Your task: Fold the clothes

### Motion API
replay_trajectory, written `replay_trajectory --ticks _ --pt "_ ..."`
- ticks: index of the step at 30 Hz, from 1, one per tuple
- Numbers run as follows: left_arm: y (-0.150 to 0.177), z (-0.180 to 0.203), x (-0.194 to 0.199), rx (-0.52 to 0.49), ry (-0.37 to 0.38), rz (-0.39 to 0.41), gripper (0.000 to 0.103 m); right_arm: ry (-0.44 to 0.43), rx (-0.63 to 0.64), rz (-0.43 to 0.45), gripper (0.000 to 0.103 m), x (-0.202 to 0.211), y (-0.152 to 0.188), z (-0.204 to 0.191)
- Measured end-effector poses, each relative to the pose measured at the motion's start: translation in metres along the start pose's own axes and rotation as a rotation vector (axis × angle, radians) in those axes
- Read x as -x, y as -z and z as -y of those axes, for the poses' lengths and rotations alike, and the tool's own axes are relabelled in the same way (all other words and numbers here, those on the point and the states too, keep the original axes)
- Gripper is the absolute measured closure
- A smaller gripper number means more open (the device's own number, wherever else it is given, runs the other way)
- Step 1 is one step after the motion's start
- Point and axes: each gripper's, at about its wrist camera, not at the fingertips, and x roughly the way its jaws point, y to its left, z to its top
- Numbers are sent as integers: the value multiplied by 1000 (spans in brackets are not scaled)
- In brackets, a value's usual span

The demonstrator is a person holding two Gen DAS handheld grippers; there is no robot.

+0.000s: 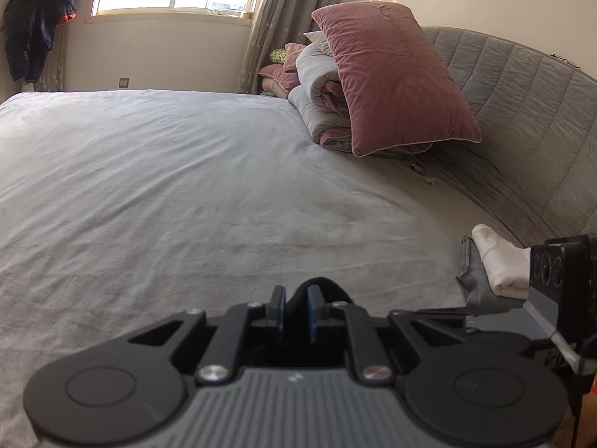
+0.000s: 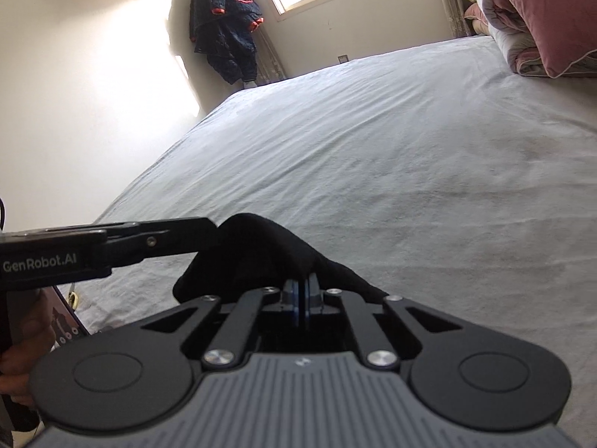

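A black garment [image 2: 261, 250] lies bunched on the pale grey bed sheet [image 2: 410, 149], right in front of both grippers. In the right wrist view my right gripper [image 2: 303, 291] is shut on the garment, whose cloth humps up over the fingertips. My left gripper [image 2: 209, 226] comes in from the left, with its tips at the garment's upper edge. In the left wrist view my left gripper [image 1: 296, 306] shows a narrow gap between its pads. The black garment [image 1: 324, 287] sits just past the tips, not pressed between them.
A folded white cloth [image 1: 500, 261] lies on a folded grey one [image 1: 472, 280] at the bed's right side. A pink pillow [image 1: 395, 74] leans on a rolled quilt [image 1: 321, 112] by the grey padded headboard [image 1: 522, 130]. A dark jacket [image 2: 224, 26] hangs near the window.
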Motion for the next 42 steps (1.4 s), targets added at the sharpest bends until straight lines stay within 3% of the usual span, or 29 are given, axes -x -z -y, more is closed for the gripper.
replay_trajectory --ticks 1,5,12,17,23,24,25,27,33,38,39,40,42 --pt "3 -4 -1 6 -8 -9 70 11 -1 -7 99 3 2 5" --pt "25 -27 -13 30 -59 -93 62 64 21 -52 99 16 13 20" --pt "75 -58 -27 92 -97 -208 62 155 16 -178 99 22 39 46" --pt "102 -55 -26 106 -62 -264 59 173 -19 -241 98 17 56 60" --pt "121 -27 -16 46 -32 -273 56 137 18 -205 87 29 53 50" --pt "123 -23 -14 42 -26 -272 56 126 26 -185 76 33 51 46" --pt "125 -18 -12 39 -22 -271 57 115 36 -160 56 37 49 42" --pt "130 -10 -9 34 -12 -271 59 91 67 -126 48 42 46 33" --pt "143 16 0 0 12 -276 64 20 161 -72 48 38 45 10" --pt "152 37 11 -19 31 -274 64 39 236 -137 51 6 57 -2" --pt "153 39 13 -23 30 -271 64 49 251 -150 61 1 60 -2" --pt "155 41 15 -24 29 -268 64 63 267 -165 81 -4 63 -2" --pt "159 44 19 -26 24 -263 64 82 277 -179 90 -7 67 1"
